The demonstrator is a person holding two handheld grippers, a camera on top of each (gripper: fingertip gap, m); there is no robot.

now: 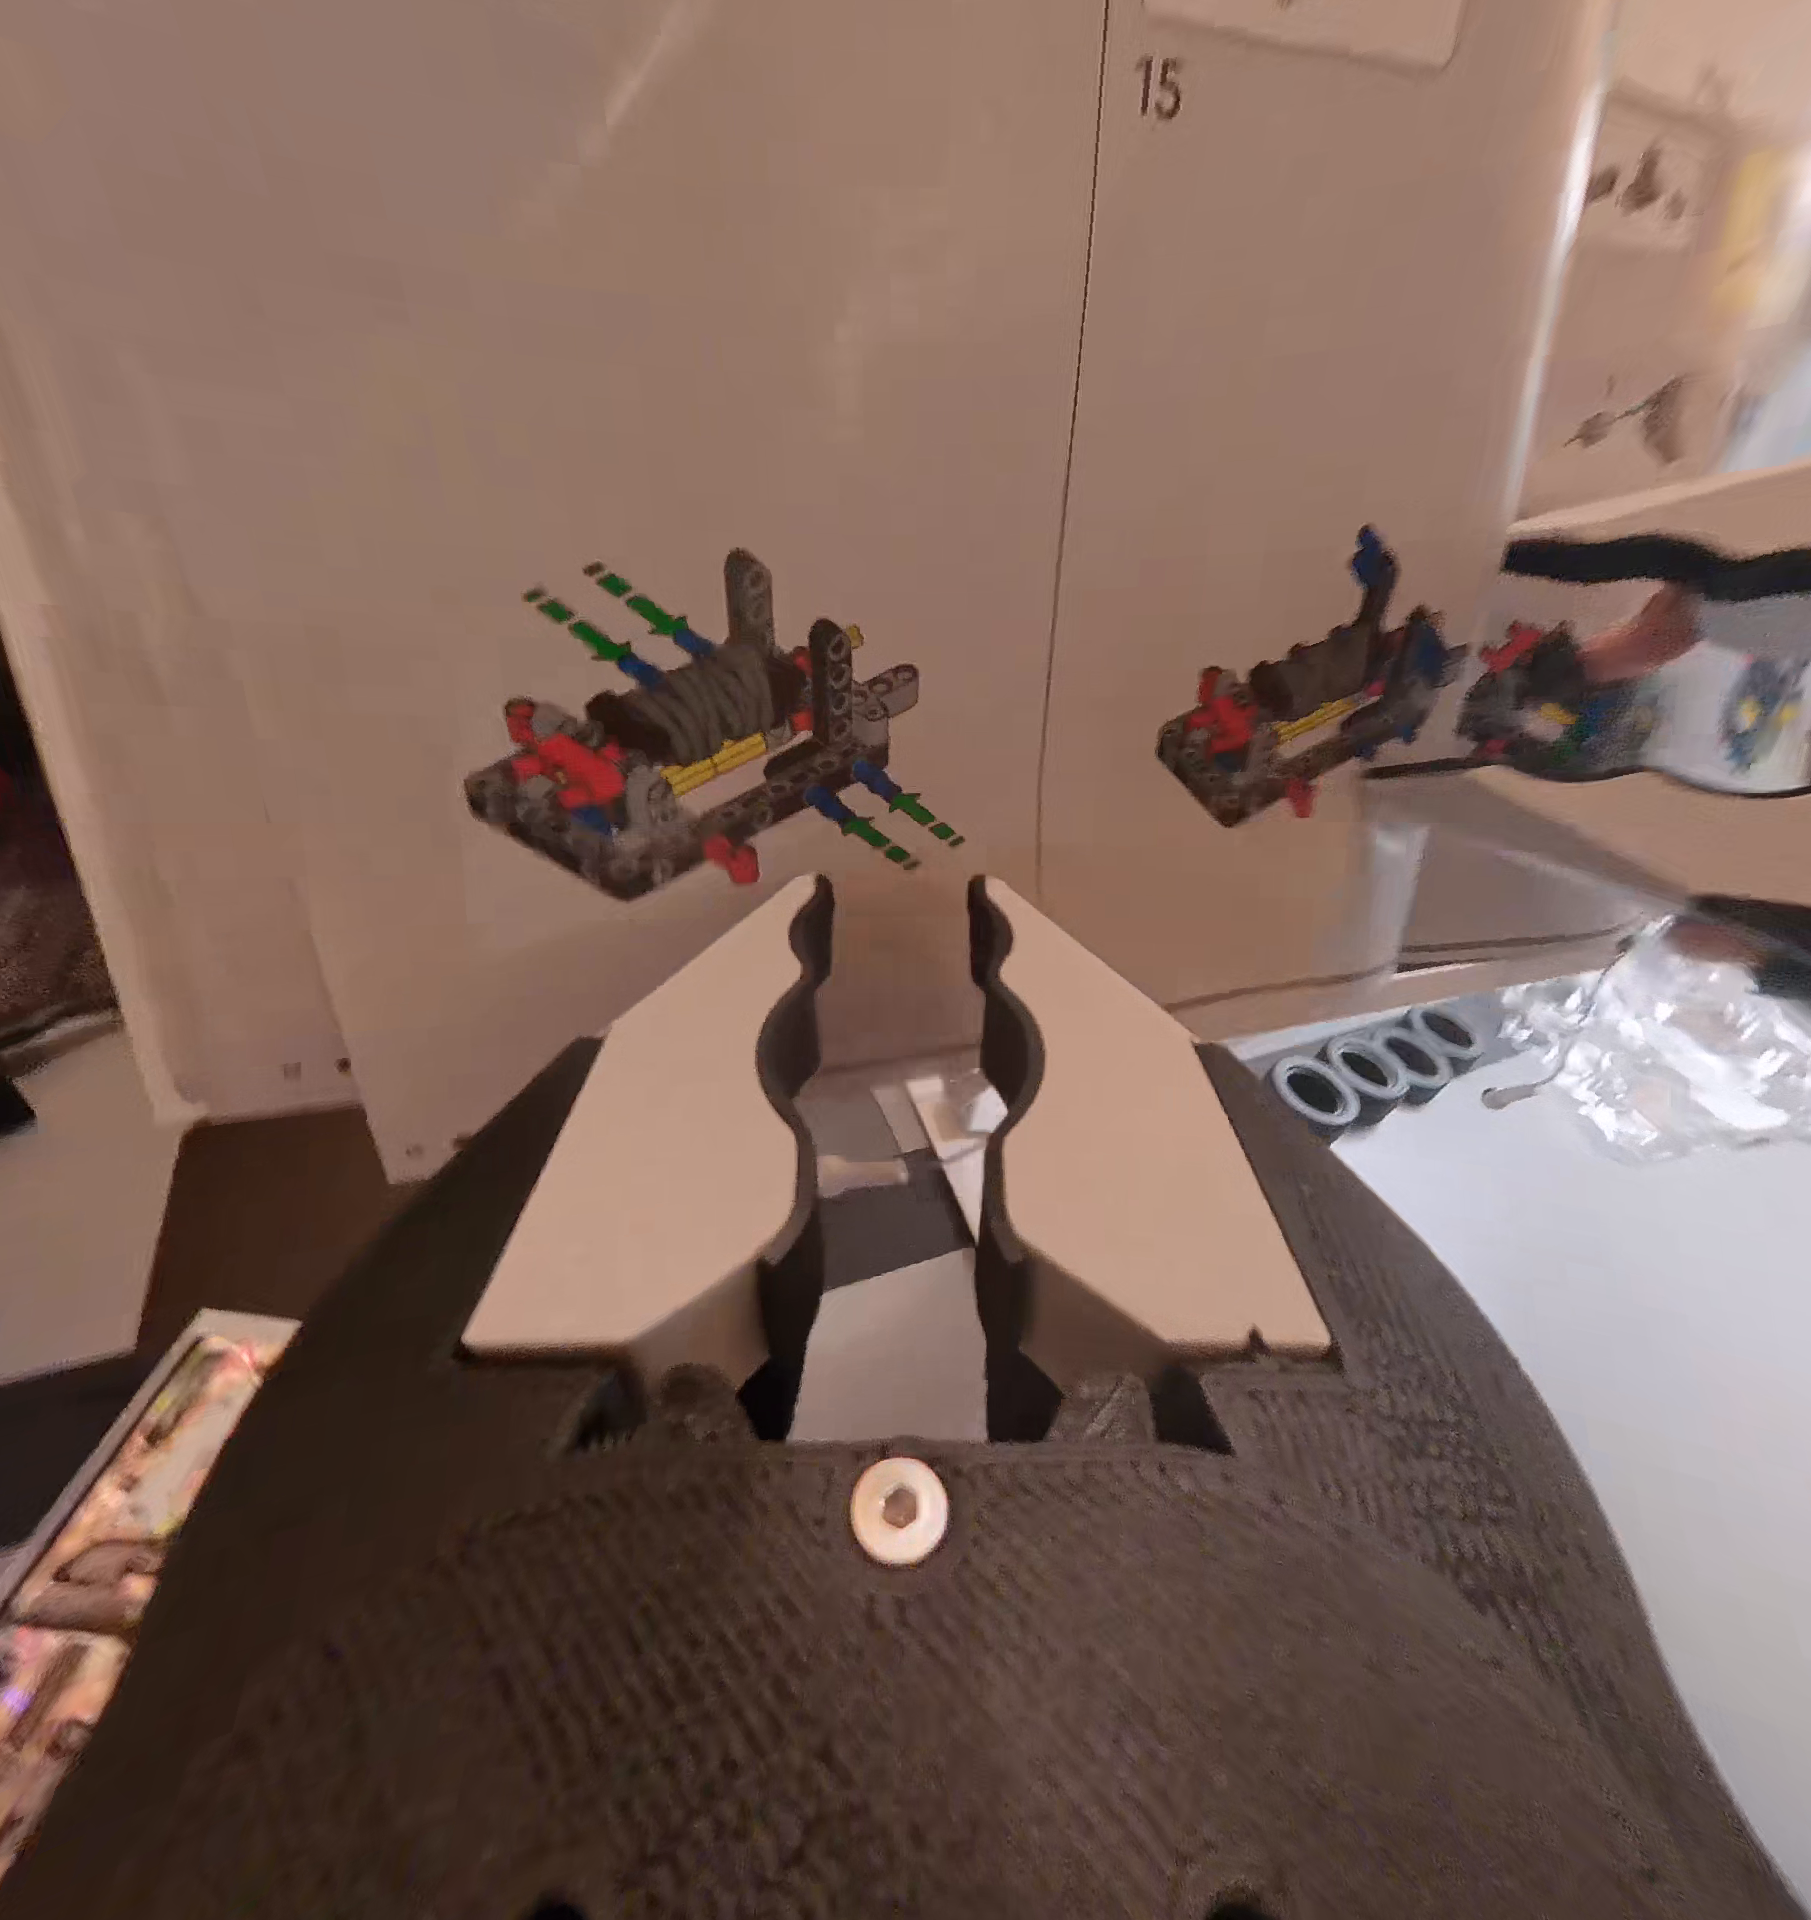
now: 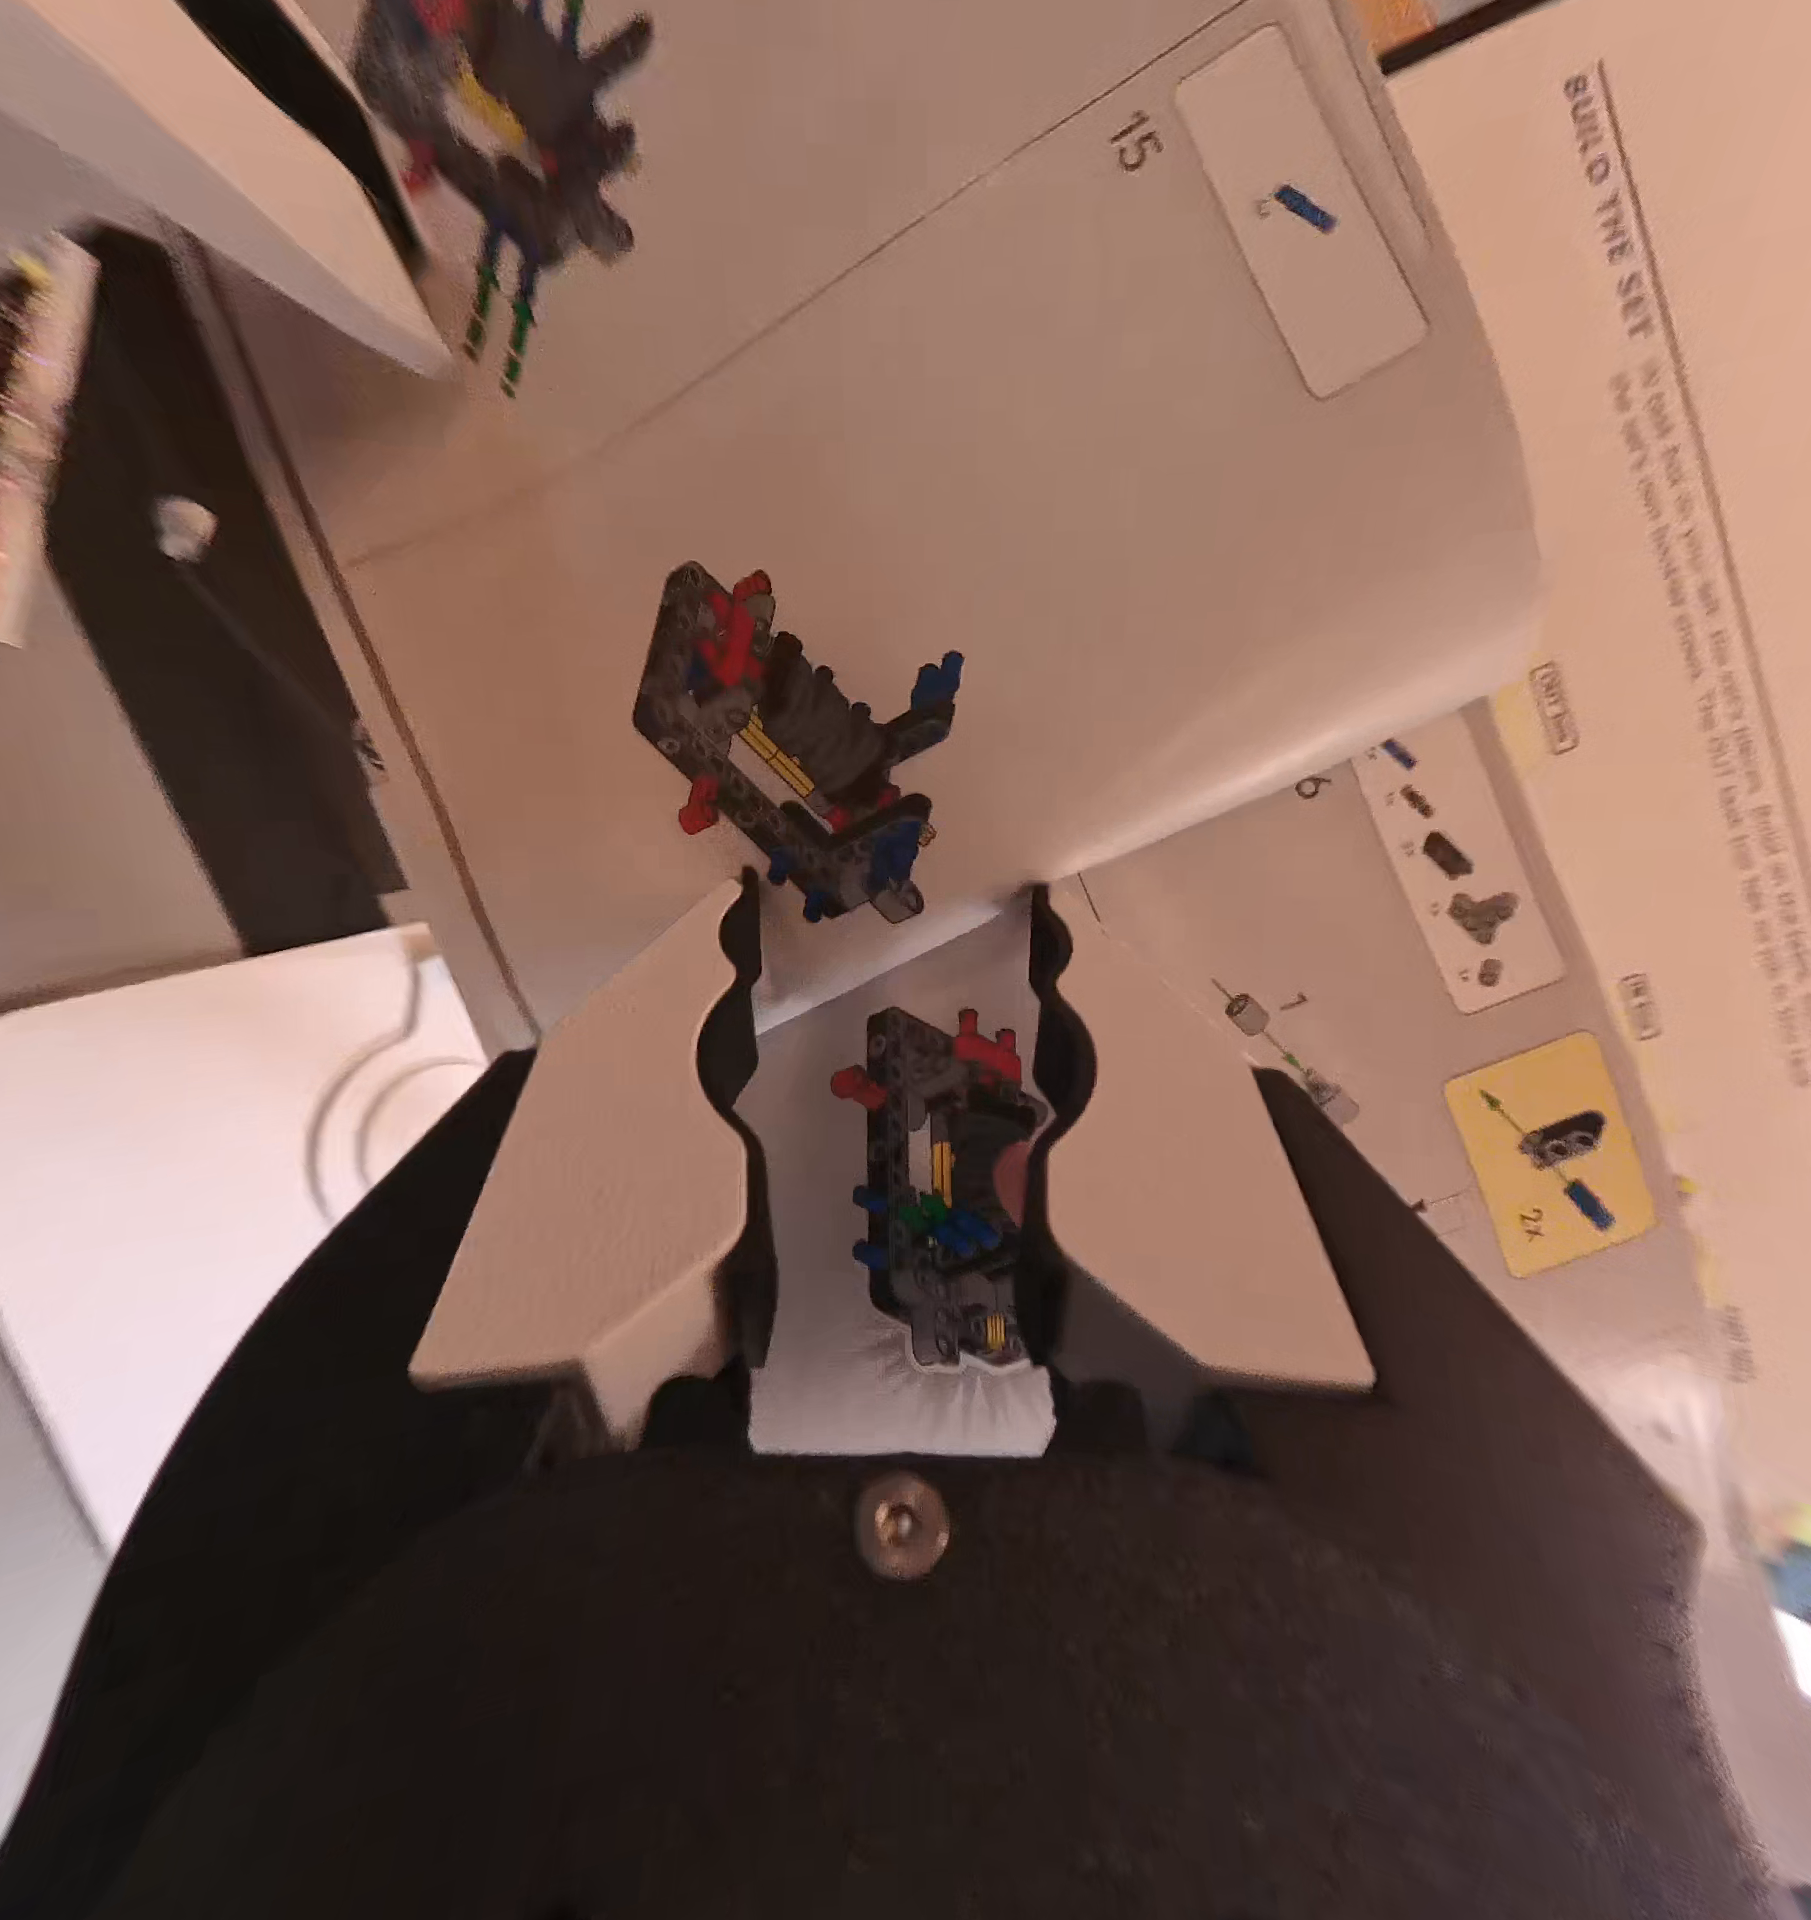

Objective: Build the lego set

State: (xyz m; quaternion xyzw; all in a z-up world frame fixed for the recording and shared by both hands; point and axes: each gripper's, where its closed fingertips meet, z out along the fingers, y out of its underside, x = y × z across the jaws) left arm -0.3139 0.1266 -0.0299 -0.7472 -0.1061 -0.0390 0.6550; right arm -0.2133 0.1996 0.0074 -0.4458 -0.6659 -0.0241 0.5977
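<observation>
An open instruction booklet point(image 1: 672, 312) stands upright in front of me, with printed drawings of a grey, red and blue model point(image 1: 693, 727). My left gripper point(image 1: 899, 894) is open and empty, pointing at the booklet's lower edge. My right gripper point(image 2: 888, 894) is open, its tips at the free edge of the curling right-hand page point(image 2: 984, 468). That page is lifted off the page beneath point(image 2: 1503, 935), whose drawing point(image 2: 942, 1184) shows between the fingers. The right gripper also shows in the left wrist view point(image 1: 1503, 686), at the page's right edge. No built model is in view.
A row of small grey-rimmed tyres point(image 1: 1379, 1070) and crumpled clear plastic bags point(image 1: 1690, 1049) lie on the white surface to the right. A printed box or sheet point(image 1: 70, 1558) lies at lower left on the dark tabletop point(image 1: 257, 1174). A white rounded object point(image 2: 153, 1143) sits to the left.
</observation>
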